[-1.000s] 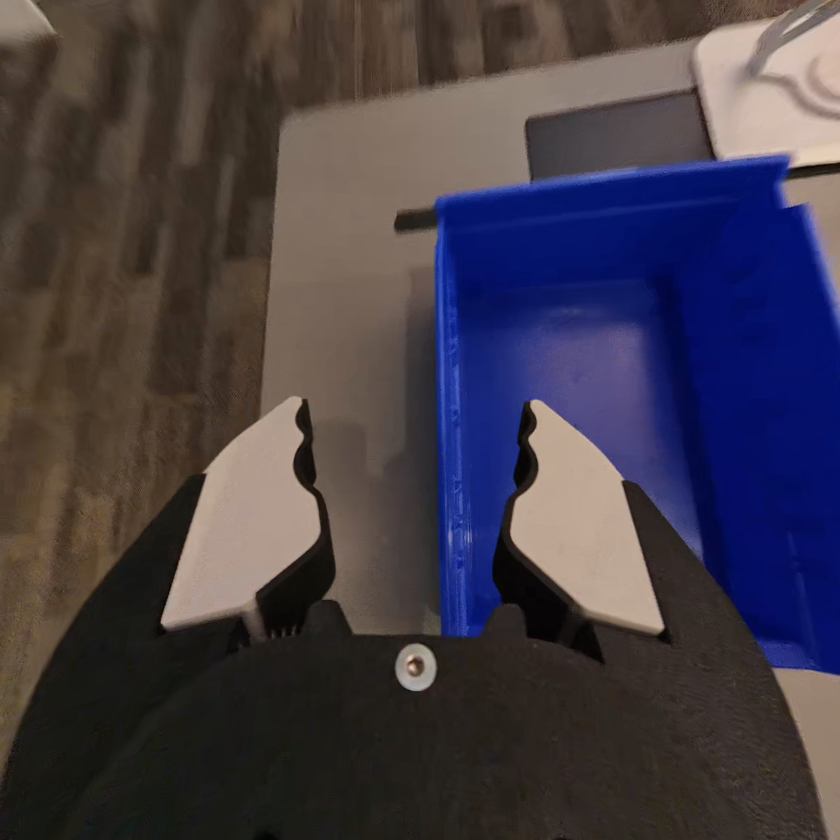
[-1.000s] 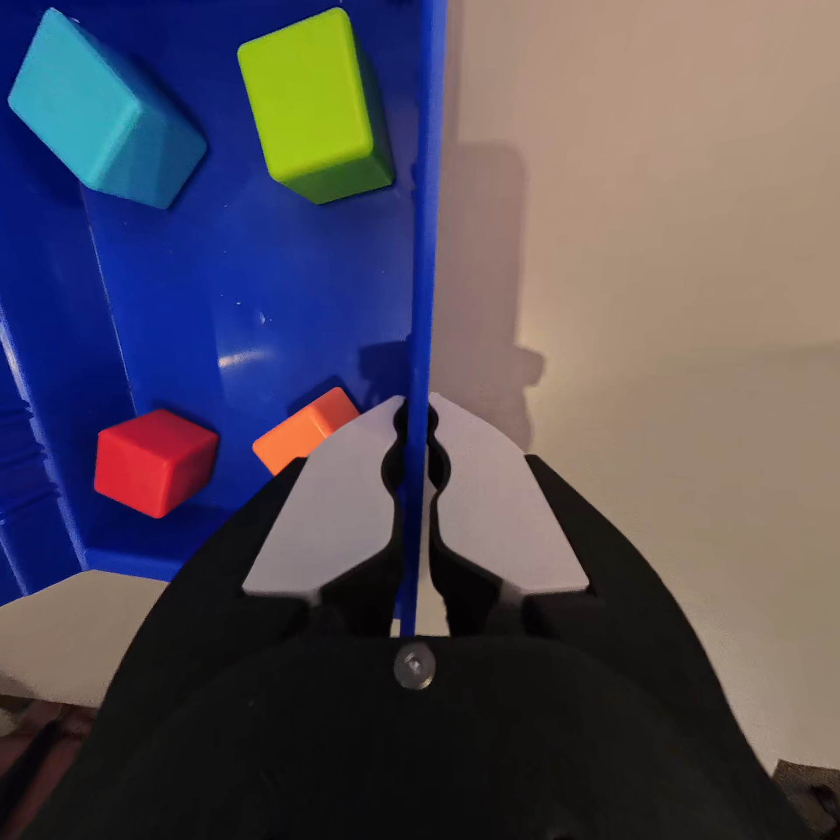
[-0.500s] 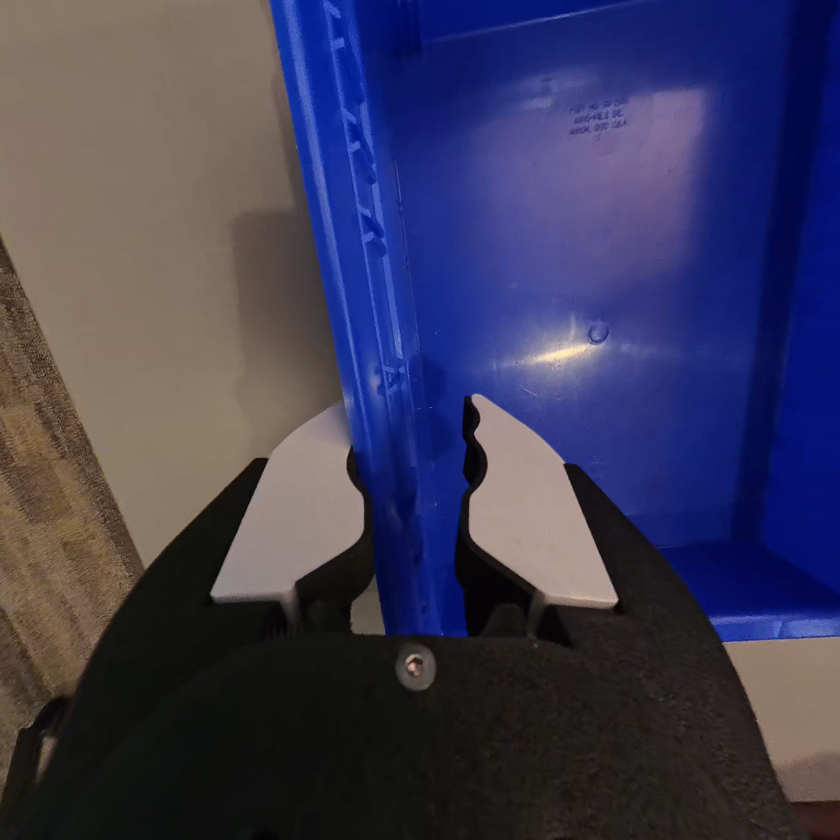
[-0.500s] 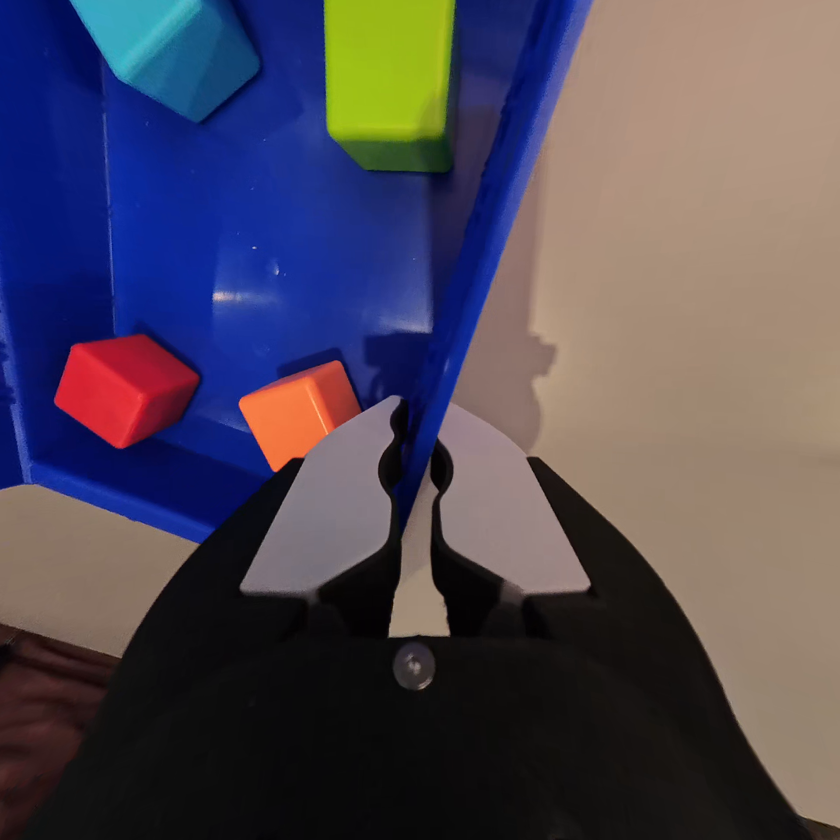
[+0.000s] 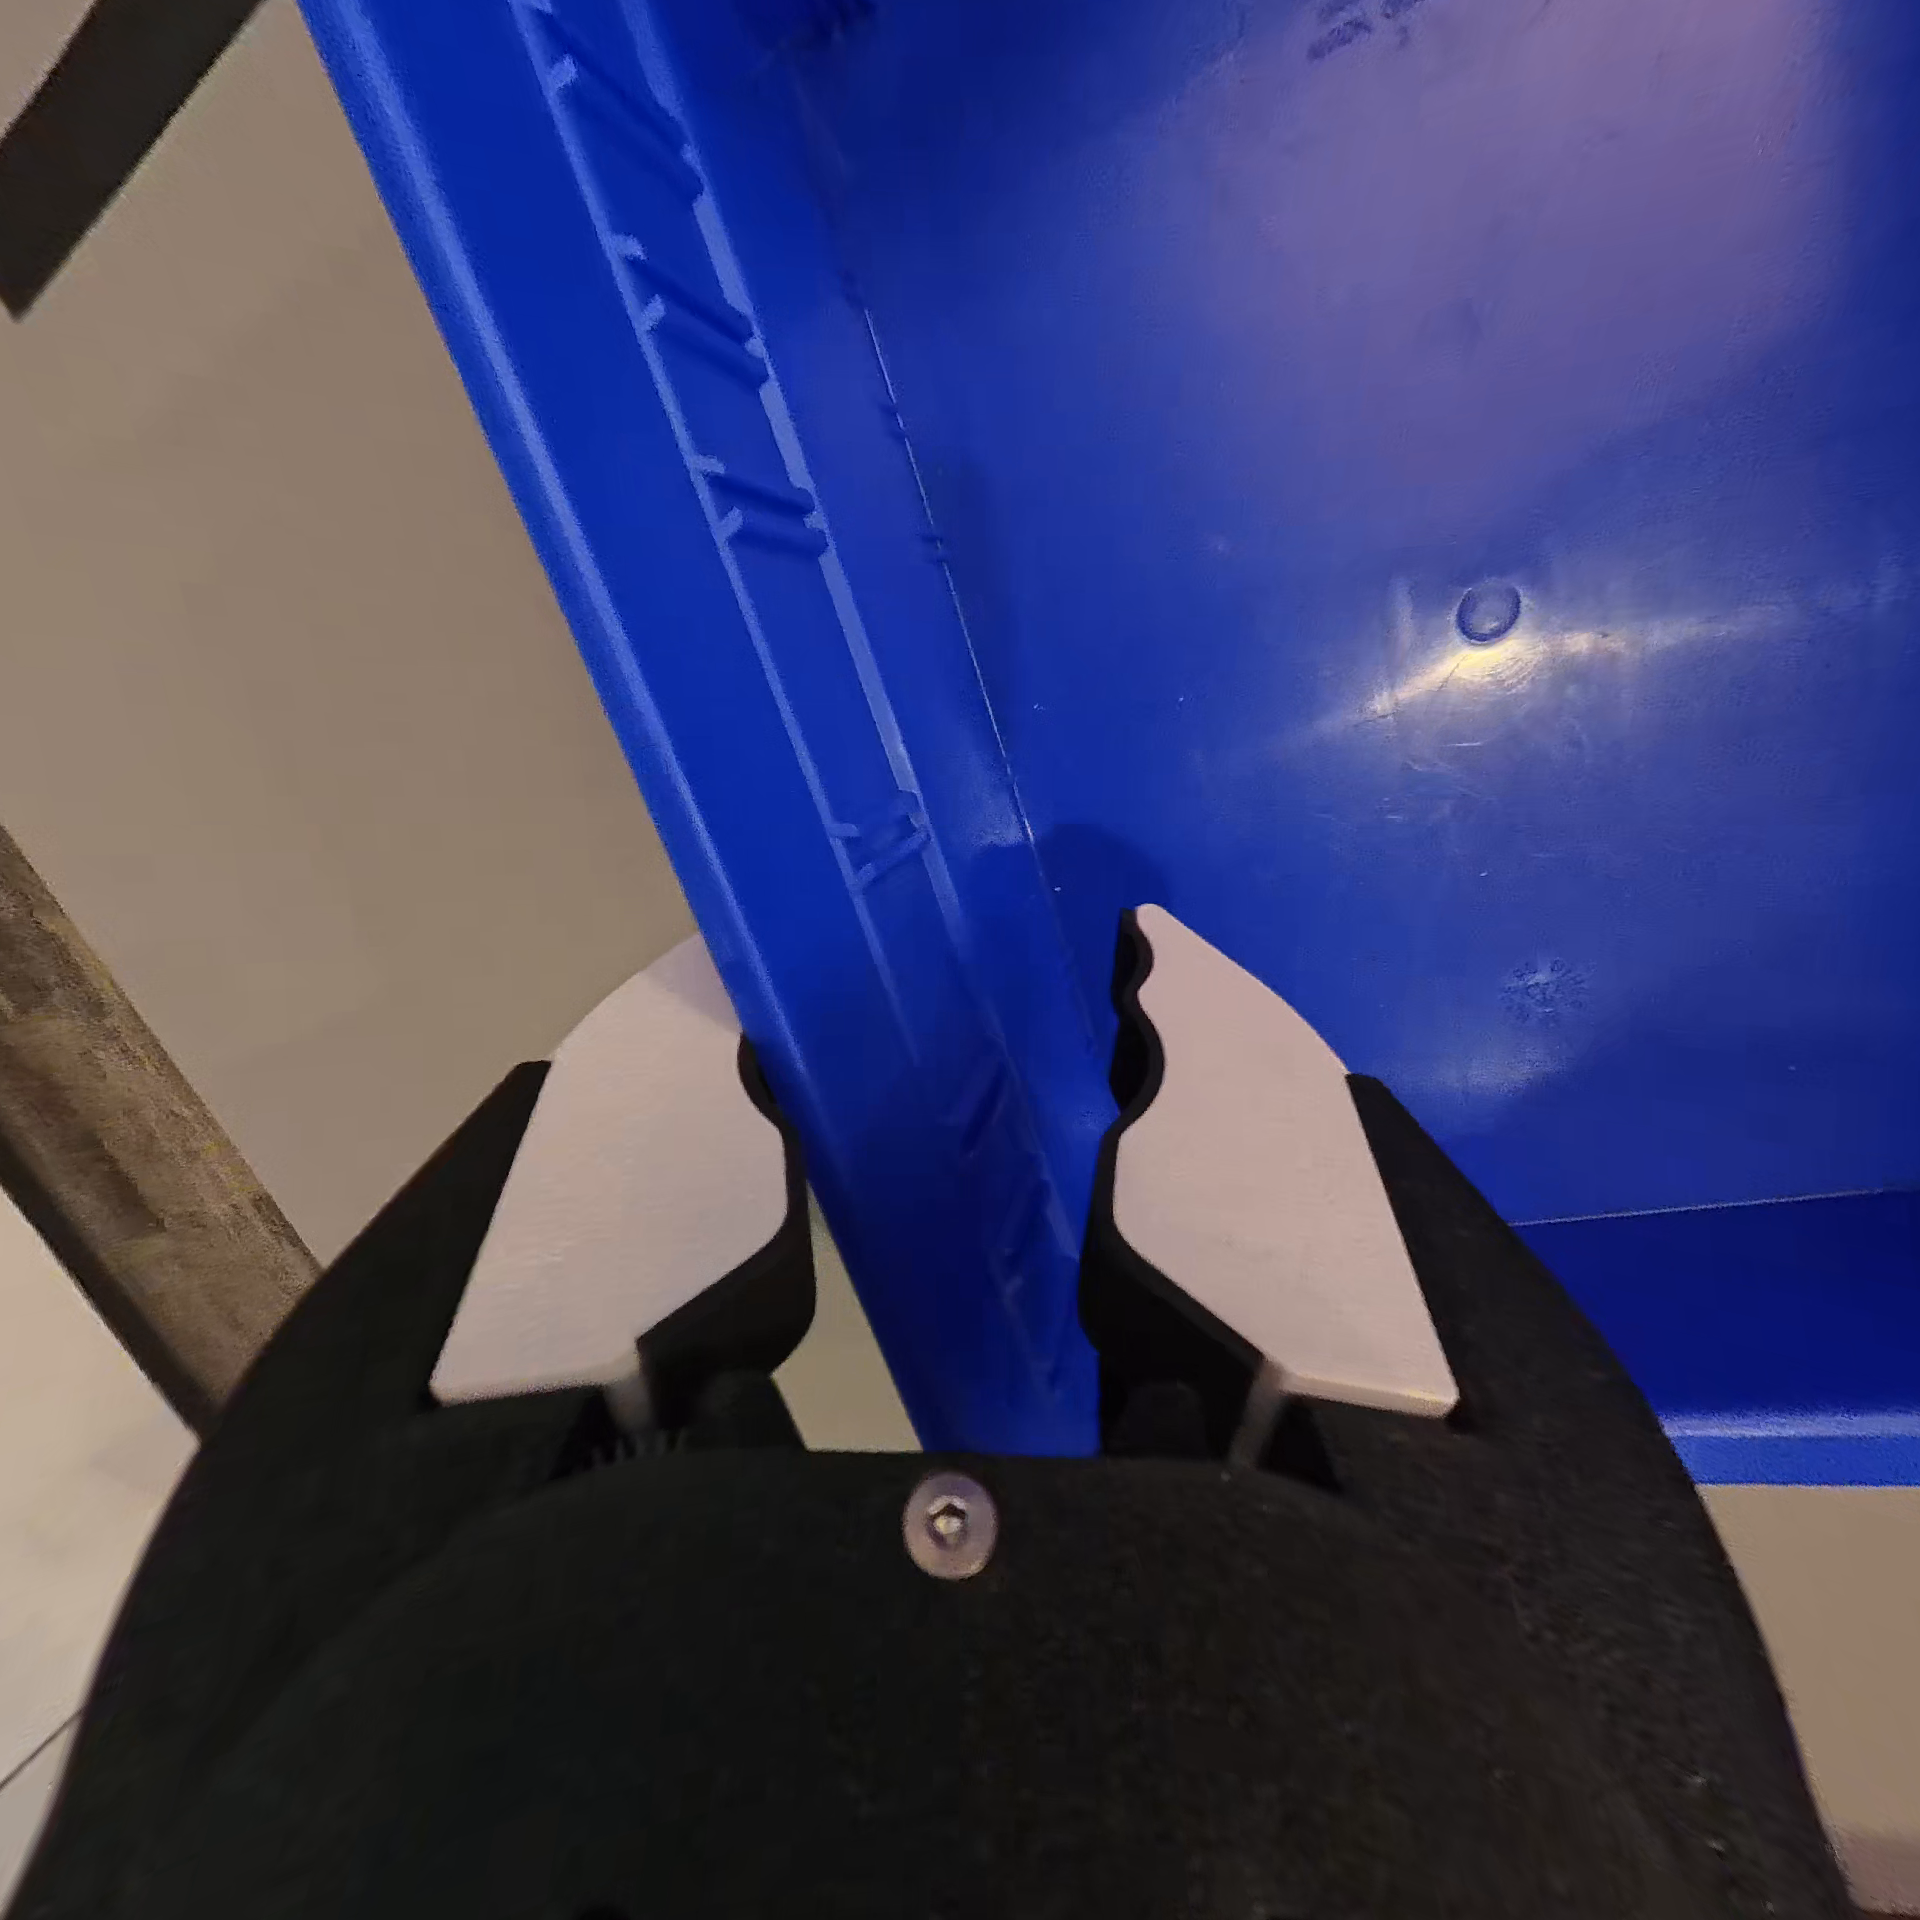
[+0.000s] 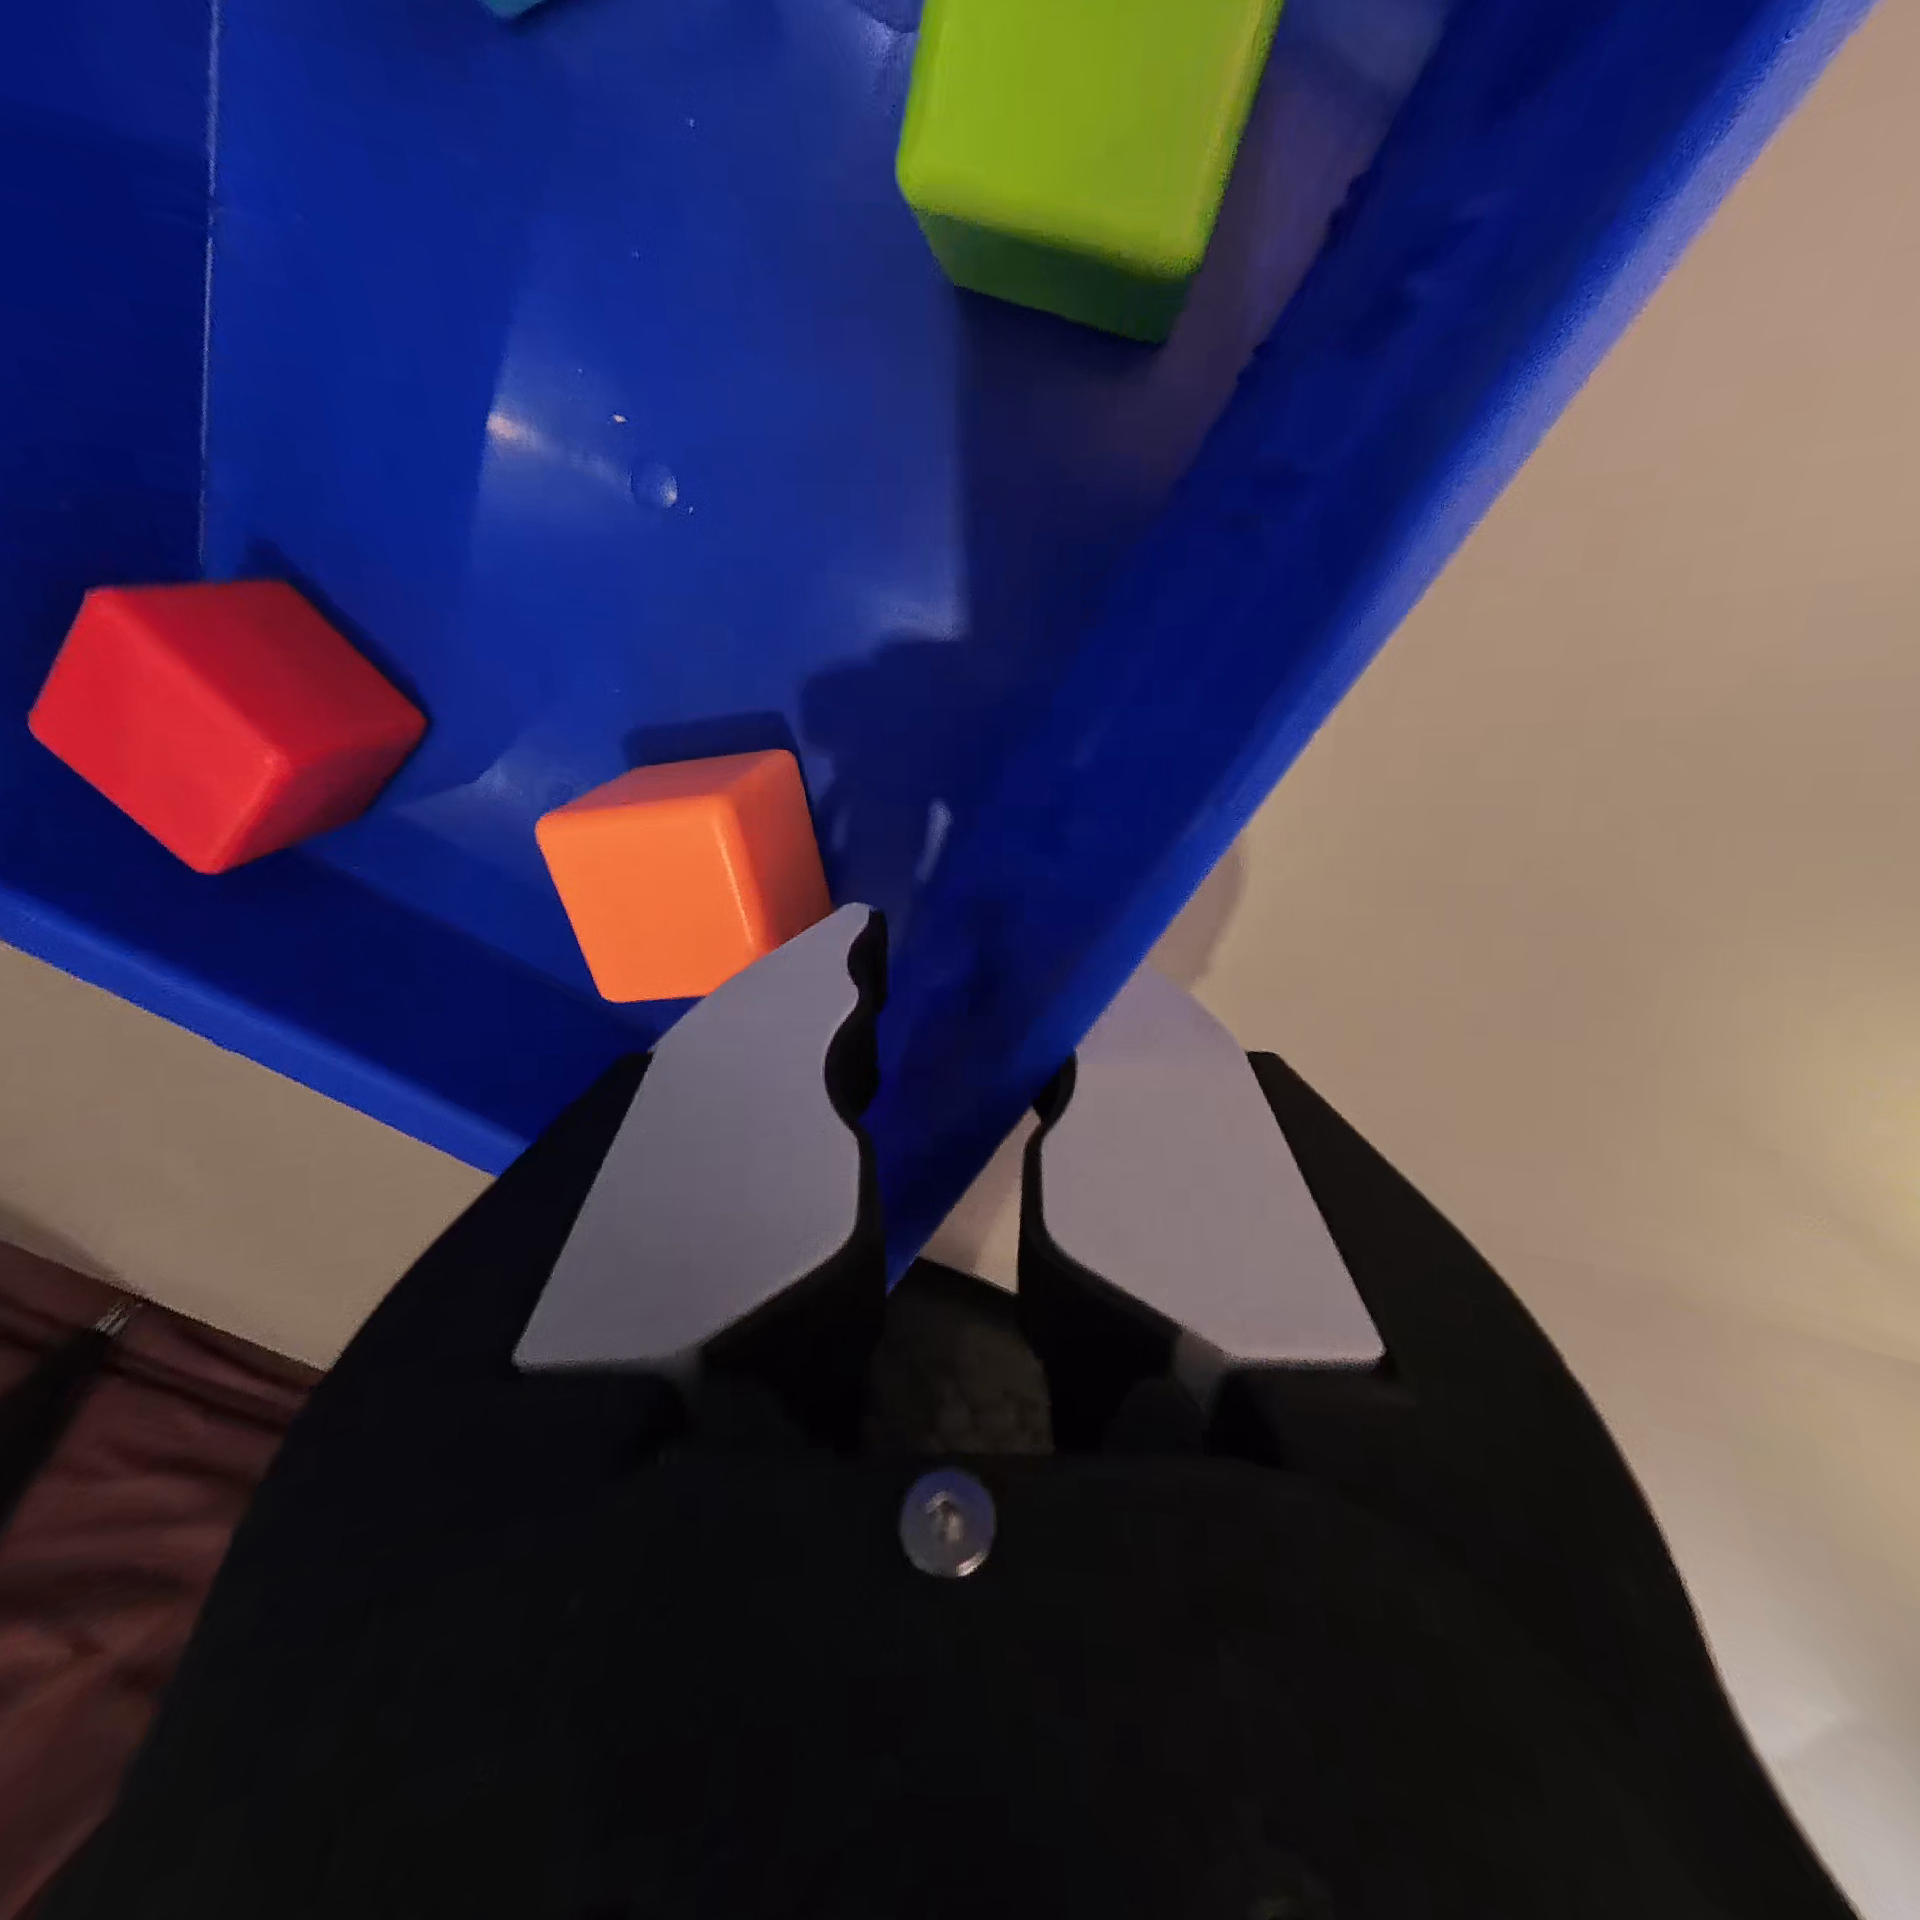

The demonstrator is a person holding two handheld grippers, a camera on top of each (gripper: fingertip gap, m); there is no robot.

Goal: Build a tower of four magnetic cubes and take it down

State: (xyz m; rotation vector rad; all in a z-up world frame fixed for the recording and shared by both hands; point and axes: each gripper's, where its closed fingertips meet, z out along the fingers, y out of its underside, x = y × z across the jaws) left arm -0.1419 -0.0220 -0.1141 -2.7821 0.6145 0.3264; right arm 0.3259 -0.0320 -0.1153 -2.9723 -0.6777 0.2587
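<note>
A blue plastic bin lies tilted across both views. My left gripper is shut on its ribbed left wall, one finger outside and one inside. In the left wrist view the bin's floor is bare. My right gripper is shut on the bin's right wall, which runs slantwise between the fingers. Inside lie a red cube, an orange cube next to my inner finger, and a green cube by the right wall. A sliver of a teal cube shows at the top edge.
The bin rests over a beige table, also seen in the right wrist view. A dark flat object lies at the far left. The table edge and carpet show on the left, dark floor at the lower left. The left gripper's tips are roughly 45 cm from the right gripper's.
My left gripper came down over the bin's left wall and closed on it. The bin has swung clockwise in the right wrist view, and the right fingers stand a little wider.
</note>
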